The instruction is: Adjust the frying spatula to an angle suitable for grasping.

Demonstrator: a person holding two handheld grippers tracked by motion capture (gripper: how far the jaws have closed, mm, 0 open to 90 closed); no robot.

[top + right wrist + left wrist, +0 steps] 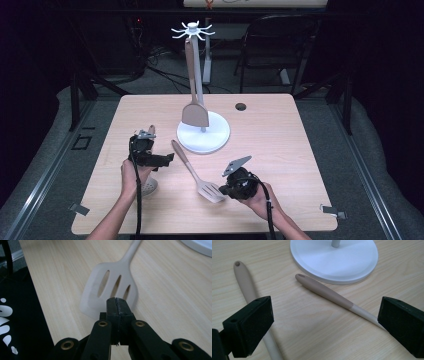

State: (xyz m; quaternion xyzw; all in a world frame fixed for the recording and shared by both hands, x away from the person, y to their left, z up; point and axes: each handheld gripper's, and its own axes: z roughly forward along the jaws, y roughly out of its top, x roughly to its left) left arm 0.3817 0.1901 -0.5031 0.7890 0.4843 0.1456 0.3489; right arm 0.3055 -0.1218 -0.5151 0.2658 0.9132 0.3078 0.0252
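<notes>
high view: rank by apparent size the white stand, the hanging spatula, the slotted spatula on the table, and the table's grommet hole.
1. White stand: tallest, with the widest base.
2. Hanging spatula and slotted spatula: about alike in length; the slotted one lies nearer the camera, so I won't rank them.
3. Grommet hole: smallest.

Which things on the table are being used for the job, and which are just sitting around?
In the job:
- slotted spatula by the shut right gripper
- white stand with a hung spatula
- second utensil by the open left gripper

Just lying about:
- black chair
- floor cables
</notes>
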